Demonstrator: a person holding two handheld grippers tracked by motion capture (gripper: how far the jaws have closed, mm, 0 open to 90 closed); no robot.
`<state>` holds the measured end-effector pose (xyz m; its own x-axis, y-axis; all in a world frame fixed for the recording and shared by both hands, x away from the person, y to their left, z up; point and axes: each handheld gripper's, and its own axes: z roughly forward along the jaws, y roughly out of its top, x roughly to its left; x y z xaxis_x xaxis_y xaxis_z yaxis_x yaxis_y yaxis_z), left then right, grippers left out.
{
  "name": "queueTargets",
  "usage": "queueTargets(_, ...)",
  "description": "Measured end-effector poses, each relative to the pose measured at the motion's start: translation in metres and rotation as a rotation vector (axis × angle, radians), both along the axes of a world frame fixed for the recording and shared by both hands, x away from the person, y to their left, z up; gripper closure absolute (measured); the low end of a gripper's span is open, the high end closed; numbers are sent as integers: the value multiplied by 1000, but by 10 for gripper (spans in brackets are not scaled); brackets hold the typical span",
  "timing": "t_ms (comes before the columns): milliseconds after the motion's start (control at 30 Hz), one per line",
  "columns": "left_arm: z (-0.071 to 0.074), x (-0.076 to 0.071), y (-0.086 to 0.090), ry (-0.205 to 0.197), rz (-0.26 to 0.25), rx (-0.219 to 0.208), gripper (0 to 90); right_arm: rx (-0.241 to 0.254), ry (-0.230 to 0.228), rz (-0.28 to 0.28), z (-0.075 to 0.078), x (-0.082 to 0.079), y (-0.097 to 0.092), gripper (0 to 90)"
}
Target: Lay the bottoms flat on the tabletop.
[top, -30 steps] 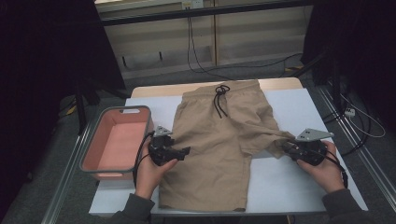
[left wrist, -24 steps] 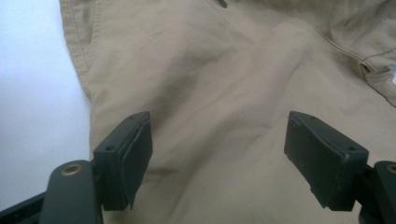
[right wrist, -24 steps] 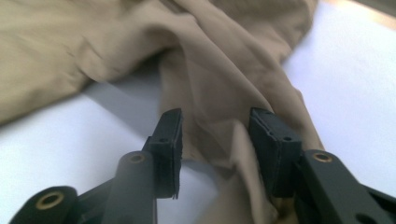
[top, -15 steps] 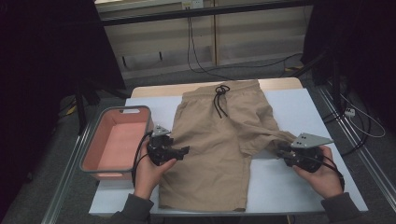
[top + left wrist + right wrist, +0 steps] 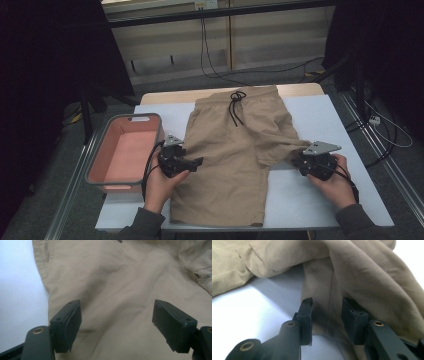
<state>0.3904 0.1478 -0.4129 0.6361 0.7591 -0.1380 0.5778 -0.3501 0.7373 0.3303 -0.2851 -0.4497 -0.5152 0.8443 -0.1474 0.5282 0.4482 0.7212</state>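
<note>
Khaki shorts with a dark drawstring lie flat on the white table, waistband at the far side. My left gripper rests over the shorts' left leg near its outer seam, with its jaws wide open above the smooth cloth and nothing between them. My right gripper is at the bunched tip of the right leg. Its jaws have just been opening. A fold of the leg's hem hangs between the pads, and they stand apart from it.
An empty pink bin with a grey rim stands at the table's left edge, close to my left hand. Bare white tabletop lies to the right of the shorts. Cables run across the floor beyond the table.
My right gripper has shifted a little to the left, toward the shorts' right leg, and dipped slightly. The left gripper and the shorts' body have stayed put.
</note>
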Motion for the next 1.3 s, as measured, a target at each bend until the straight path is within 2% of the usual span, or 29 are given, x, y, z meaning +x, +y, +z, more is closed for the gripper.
queueTargets(67, 0, 0, -1, 1, -1, 4, 236, -16, 11, -2, -4, 3, 0, 678)
queueTargets(200, 0, -1, -2, -1, -3, 0, 236, 42, 27, 1, -7, 6, -1, 785)
queueTargets(367, -1, -1, -2, -4, -2, 4, 236, 47, 28, 14, -7, 7, -1, 838)
queueTargets(467, 1, -1, -2, -3, -4, 4, 236, 67, 31, 10, -5, 7, -3, 900)
queueTargets(567, 1, -1, -2, -7, -2, -2, 235, 103, 39, 24, 1, 1, -7, 900)
queueTargets(700, 2, -1, -2, -6, -3, -3, 236, 104, 34, 75, 11, -15, -7, 900)
queueTargets(767, 3, -1, -2, -11, -2, -5, 236, 101, 21, 66, 15, -22, -10, 900)
queueTargets(833, 3, 0, -3, -10, -7, -4, 236, 99, -8, 23, 15, -24, -12, 881)
queueTargets(900, 3, 0, -5, -9, -11, -3, 236, 129, -24, 6, 11, -20, -11, 744)
queueTargets(967, 3, 0, -6, -12, -16, -4, 236, 121, -18, -3, 6, -15, -7, 723)
queueTargets(1067, 3, 0, -7, -15, -14, -6, 236, 101, -32, -33, 2, -6, 1, 638)
queueTargets(1133, 2, 1, -6, -13, -12, -8, 236, 81, -29, -57, -1, 0, 3, 637)
queueTargets(1200, 1, 0, -6, -4, -12, -9, 235, 69, 17, -66, -10, 7, 4, 647)
queueTargets(1233, 1, 0, -7, -3, -14, -9, 236, 92, 9, -77, -11, 8, 3, 668)
queueTargets(1300, 1, -1, -8, -8, -17, -4, 236, 96, 17, -74, -11, 10, 1, 756)
